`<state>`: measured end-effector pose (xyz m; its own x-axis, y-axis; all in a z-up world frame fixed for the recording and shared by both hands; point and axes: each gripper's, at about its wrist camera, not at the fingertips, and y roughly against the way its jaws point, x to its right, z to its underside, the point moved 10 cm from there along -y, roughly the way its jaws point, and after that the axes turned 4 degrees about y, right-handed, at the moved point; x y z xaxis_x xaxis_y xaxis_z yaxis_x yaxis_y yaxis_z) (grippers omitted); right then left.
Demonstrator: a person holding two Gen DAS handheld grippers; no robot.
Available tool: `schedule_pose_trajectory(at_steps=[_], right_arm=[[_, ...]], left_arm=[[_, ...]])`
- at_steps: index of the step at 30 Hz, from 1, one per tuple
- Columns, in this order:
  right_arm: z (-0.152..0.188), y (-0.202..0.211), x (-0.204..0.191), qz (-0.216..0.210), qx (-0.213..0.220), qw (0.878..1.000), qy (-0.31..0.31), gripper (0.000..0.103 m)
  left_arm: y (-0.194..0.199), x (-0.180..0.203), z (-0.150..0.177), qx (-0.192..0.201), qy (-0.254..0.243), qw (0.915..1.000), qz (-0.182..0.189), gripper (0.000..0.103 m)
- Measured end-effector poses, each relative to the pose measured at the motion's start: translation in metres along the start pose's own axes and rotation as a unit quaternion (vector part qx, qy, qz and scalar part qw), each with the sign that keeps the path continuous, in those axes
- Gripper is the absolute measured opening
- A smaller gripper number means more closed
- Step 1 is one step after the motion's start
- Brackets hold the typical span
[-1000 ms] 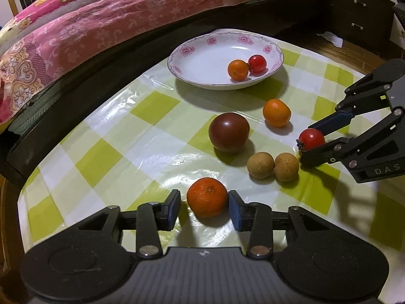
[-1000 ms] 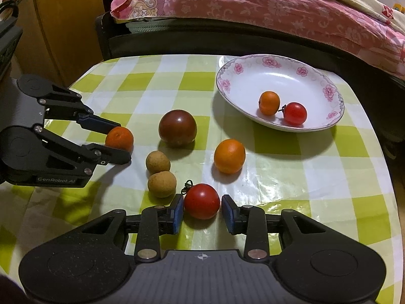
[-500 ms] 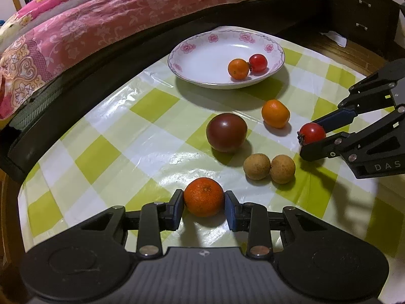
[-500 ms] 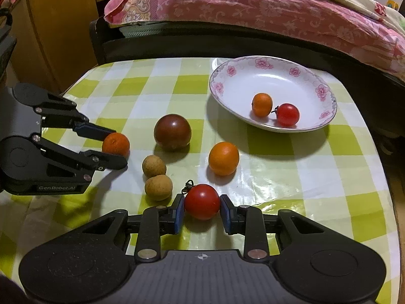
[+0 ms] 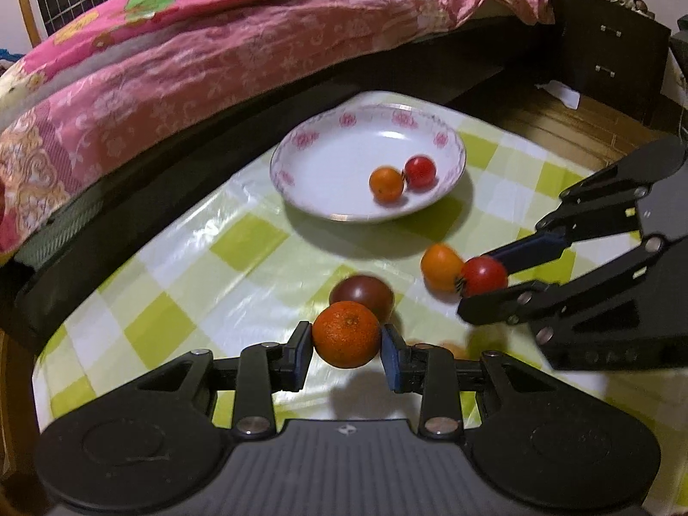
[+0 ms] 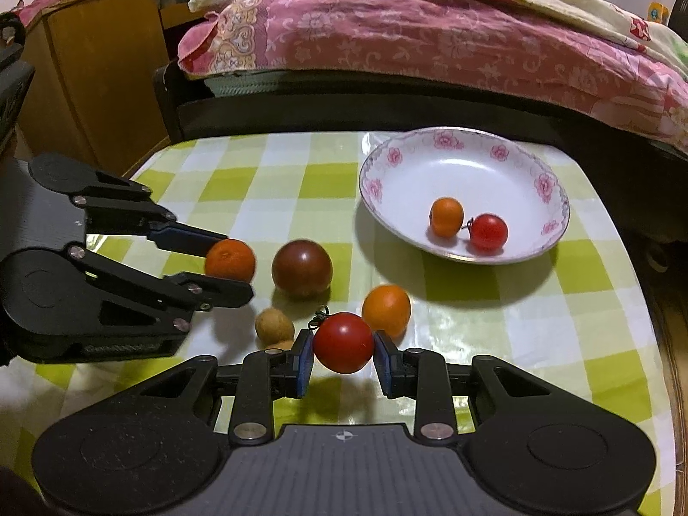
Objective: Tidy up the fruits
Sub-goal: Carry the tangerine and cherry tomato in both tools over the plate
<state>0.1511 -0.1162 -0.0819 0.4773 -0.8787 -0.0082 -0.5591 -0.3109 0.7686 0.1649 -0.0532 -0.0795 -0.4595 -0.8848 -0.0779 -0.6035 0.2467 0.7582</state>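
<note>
While the pink bed (image 6: 430, 34) is filling the top of both views, the checked surface (image 6: 266, 180) is carrying the flowered plate (image 6: 554, 189) at upper right of the right wrist view, already holding a small orange fruit and a small tomato. Lower left of it, a dark tomato (image 6: 302, 267) and a loose orange (image 6: 386, 307) are waiting. The left gripper (image 5: 347, 346) is clenching its jaws on a mandarin (image 5: 346, 334), and the right gripper (image 6: 343, 354) is gripping a red tomato (image 6: 343, 342). Both fruits are probably heading for the plate; keeping grips gentle and lowering them clear of the fruit inside seems wise.
</note>
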Motion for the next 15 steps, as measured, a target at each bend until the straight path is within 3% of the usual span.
schedule_pose_trajectory(at_steps=[15], right_arm=[[-0.033,0.005,0.031,0.032,0.039,0.998,-0.028,0.026]], left_arm=[[-0.016,0.003,-0.038,0.018,0.010,0.9998,-0.003,0.041]])
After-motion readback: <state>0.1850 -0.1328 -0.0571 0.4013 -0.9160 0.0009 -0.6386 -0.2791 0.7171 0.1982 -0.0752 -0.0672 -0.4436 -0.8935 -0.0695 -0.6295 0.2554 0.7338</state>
